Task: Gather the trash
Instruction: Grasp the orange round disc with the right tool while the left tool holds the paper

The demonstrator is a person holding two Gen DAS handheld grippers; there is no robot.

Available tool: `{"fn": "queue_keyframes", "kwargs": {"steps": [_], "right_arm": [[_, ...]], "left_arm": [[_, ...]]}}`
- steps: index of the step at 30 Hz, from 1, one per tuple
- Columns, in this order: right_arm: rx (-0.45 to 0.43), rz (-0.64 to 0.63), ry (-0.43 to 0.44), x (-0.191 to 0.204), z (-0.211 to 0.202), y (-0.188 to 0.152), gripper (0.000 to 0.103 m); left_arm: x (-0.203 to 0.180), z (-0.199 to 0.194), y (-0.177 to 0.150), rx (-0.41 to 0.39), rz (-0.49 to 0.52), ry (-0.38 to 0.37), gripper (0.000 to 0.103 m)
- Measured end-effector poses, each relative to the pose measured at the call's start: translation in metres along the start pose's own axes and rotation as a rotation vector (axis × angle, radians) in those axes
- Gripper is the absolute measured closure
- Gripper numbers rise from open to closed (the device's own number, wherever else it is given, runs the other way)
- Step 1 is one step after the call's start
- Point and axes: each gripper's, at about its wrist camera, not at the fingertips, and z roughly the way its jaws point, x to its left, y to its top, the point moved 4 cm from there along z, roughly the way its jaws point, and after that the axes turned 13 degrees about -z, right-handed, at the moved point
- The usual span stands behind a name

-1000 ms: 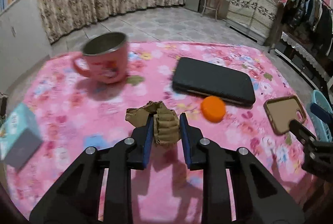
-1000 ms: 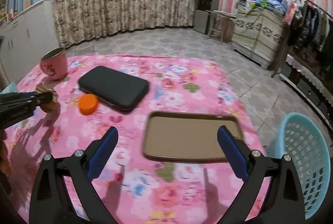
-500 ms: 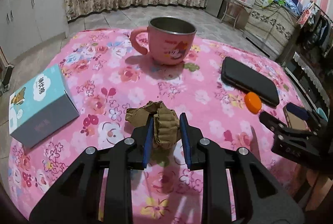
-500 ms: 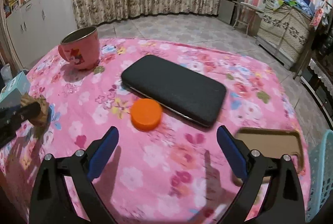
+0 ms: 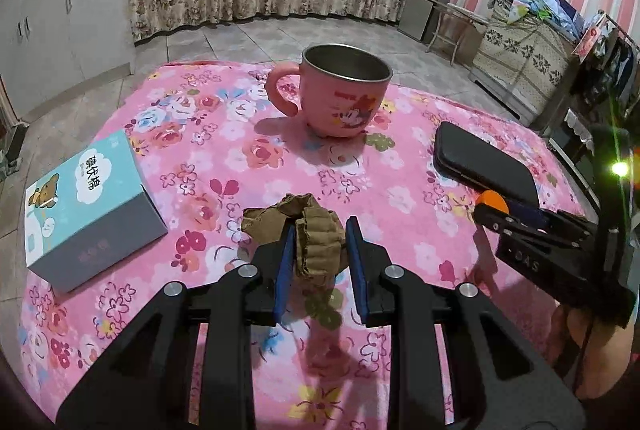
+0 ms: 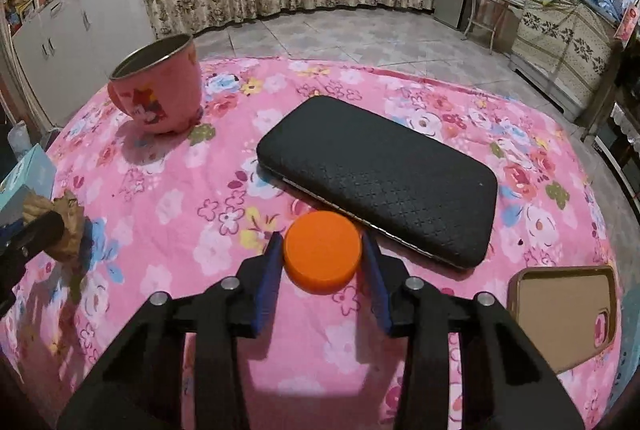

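My left gripper (image 5: 320,250) is shut on a crumpled brown cardboard scrap (image 5: 308,230) and holds it a little above the pink floral tablecloth (image 5: 224,150). The scrap also shows at the left edge of the right wrist view (image 6: 66,226). My right gripper (image 6: 322,254) has closed around an orange bottle cap (image 6: 322,250) that sits on the cloth beside a black case (image 6: 380,174); both pads touch the cap's sides. The right gripper shows at the right of the left wrist view (image 5: 520,222), with the cap (image 5: 494,200) at its tip.
A pink mug (image 5: 344,94) stands at the back of the table. A teal and grey box (image 5: 88,206) lies at the left. A tan phone case (image 6: 568,310) lies at the right edge. Floor and furniture lie beyond the table's edge.
My right gripper moved in on the orange cap and closed from wide open onto it. My left gripper kept hold of the scrap and swung left, toward the mug and box.
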Motion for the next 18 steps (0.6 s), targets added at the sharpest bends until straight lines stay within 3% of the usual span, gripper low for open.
{"fn": "queue_keyframes", "kwargs": {"steps": [7,18], "right_arm": [[-0.054,-0.007,-0.004,-0.013,-0.041,-0.02,0.063],[-0.17,-0.033,-0.133,-0.069,-0.147,-0.057,0.063]], "left_arm": [[-0.008,-0.009,0.0,-0.019,0.016,-0.008,0.079],[-0.05,-0.042,-0.01,-0.053,0.078,-0.071,0.079]]}}
